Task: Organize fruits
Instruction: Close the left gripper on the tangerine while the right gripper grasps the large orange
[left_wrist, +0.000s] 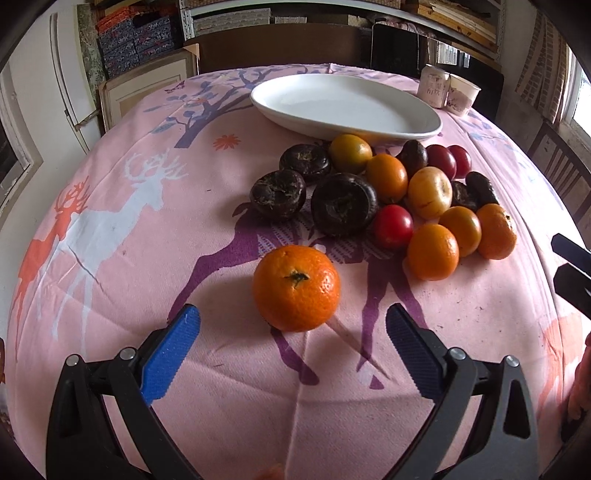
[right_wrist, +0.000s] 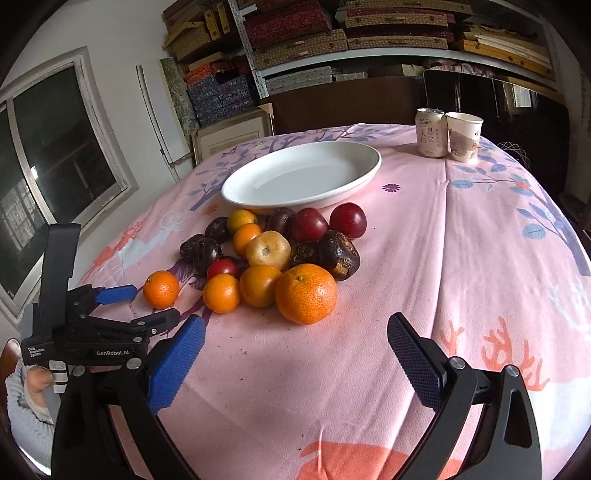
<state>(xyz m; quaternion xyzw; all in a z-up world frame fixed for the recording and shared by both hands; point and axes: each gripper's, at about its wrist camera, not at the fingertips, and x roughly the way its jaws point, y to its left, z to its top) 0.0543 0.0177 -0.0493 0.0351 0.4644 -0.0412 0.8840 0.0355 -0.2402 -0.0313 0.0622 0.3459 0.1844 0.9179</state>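
A pile of fruit lies on the pink tablecloth: orange mandarins, red round fruits (left_wrist: 392, 226), dark water chestnuts (left_wrist: 343, 209) and a yellow fruit (left_wrist: 429, 192). An empty white oval plate (left_wrist: 345, 105) stands just behind the pile and also shows in the right wrist view (right_wrist: 301, 175). One mandarin (left_wrist: 296, 287) lies apart, just ahead of my open left gripper (left_wrist: 293, 330). In the right wrist view that mandarin (right_wrist: 161, 289) sits by the left gripper (right_wrist: 146, 304). My right gripper (right_wrist: 295, 339) is open and empty, just short of a large mandarin (right_wrist: 306, 293).
A drink can (right_wrist: 431, 132) and a paper cup (right_wrist: 463, 137) stand at the far right of the table. Shelves with stacked boxes (right_wrist: 295, 37) fill the wall behind. A window (right_wrist: 55, 166) is on the left.
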